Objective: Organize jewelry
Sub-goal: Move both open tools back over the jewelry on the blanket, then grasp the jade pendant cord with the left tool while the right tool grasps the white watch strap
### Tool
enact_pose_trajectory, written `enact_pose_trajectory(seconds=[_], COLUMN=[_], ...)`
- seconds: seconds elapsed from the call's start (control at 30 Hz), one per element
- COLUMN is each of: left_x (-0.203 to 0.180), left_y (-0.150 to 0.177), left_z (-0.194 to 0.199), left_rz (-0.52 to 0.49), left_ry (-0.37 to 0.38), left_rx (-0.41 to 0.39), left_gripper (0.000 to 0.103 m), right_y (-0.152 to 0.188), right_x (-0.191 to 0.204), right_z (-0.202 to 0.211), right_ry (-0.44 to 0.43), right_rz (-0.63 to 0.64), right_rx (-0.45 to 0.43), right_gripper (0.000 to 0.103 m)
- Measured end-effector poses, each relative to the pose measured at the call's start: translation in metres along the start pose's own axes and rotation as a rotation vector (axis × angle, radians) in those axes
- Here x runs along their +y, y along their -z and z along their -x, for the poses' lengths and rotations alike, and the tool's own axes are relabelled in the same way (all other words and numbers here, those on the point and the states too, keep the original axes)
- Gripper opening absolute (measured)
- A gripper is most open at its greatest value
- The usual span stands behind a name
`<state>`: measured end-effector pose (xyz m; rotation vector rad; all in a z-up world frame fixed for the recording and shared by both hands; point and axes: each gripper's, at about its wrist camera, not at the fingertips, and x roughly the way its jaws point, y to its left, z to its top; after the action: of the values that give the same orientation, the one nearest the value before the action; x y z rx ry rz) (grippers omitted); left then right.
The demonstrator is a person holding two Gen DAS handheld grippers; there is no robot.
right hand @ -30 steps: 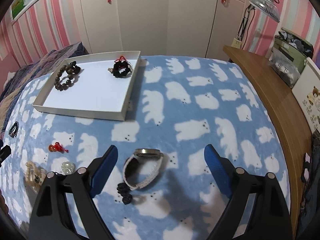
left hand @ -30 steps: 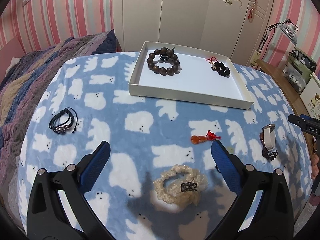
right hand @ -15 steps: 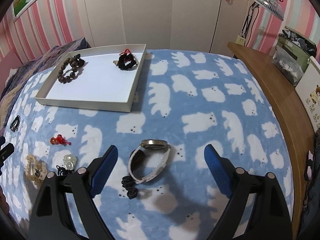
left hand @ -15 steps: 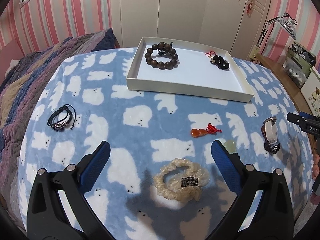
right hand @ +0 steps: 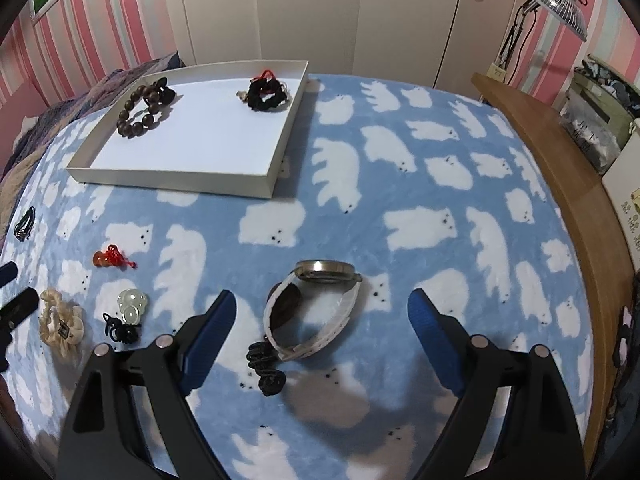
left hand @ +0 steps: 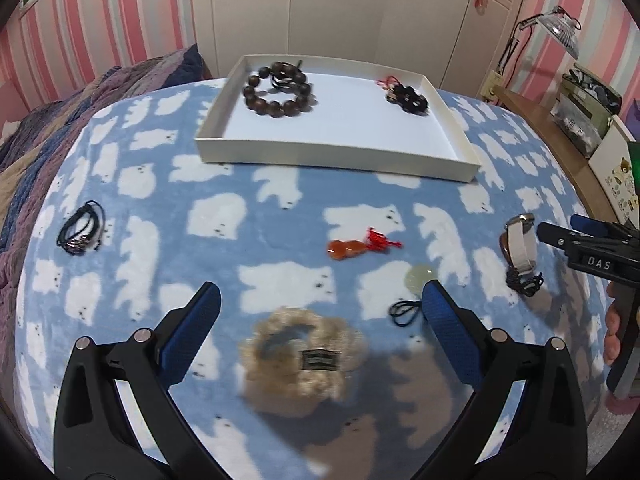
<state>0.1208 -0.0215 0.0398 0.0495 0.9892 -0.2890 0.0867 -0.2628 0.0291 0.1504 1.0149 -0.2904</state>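
Observation:
A white tray (left hand: 332, 155) at the far side holds a brown bead bracelet (left hand: 276, 90) and a black bracelet (left hand: 408, 96). My left gripper (left hand: 318, 304) is open above a cream scrunchie (left hand: 304, 356). An orange gourd charm (left hand: 352, 247), a pale jade pendant (left hand: 418, 276) and a black cord bracelet (left hand: 82, 229) lie on the blanket. My right gripper (right hand: 322, 312) is open around a white-strapped watch (right hand: 316, 308) with a black cord (right hand: 266, 368). The tray (right hand: 176, 180) also shows in the right wrist view.
A blue blanket with white bears (right hand: 400, 184) covers the surface. A wooden desk edge (right hand: 560, 152) runs along the right with boxes and a lamp (right hand: 556, 8). A striped quilt (left hand: 36, 128) lies at the left. Wardrobe doors stand behind.
Both grippers have moved forward and lower toward the blanket. The scrunchie and the watch now sit nearer between their fingers. Nothing was picked up.

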Motion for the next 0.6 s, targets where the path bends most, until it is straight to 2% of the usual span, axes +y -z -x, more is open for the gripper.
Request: enact_pose_trajectory(seconds=[0.13, 0.23, 0.33, 0.47, 0.6], left_x=[-0.022, -0.037, -0.049, -0.059, -0.069], left_y=[0.005, 0.011, 0.016, 0.02, 0.022], left_z=[-0.008, -0.017, -0.029, -0.039, -0.047], left_rz=[-0.006, -0.029, -0.043, -0.061, -0.09], left_ry=[0.02, 0.016, 0.019, 0.021, 0.021], left_rx=[0.024, 0.037, 0.065, 0.08, 0.094], left_gripper=[0.098, 0.092, 0.09, 0.08, 0.073], right_y=[0.005, 0.009, 0.012, 0.014, 0.014], right_x=[0.003, 0.003, 0.002, 0.007, 0.011], right_z=[-0.006, -0.014, -0.022, -0.025, -0.033], right_ry=[-0.011, -0.019, -0.035, -0.044, -0.052], right_rz=[0.01, 0.012, 0.001, 0.006, 0.008], right_rx=[0.007, 0.029, 0.051, 0.054, 0.073], right_gripper=[0.084, 0.069, 0.063, 0.058, 0.045])
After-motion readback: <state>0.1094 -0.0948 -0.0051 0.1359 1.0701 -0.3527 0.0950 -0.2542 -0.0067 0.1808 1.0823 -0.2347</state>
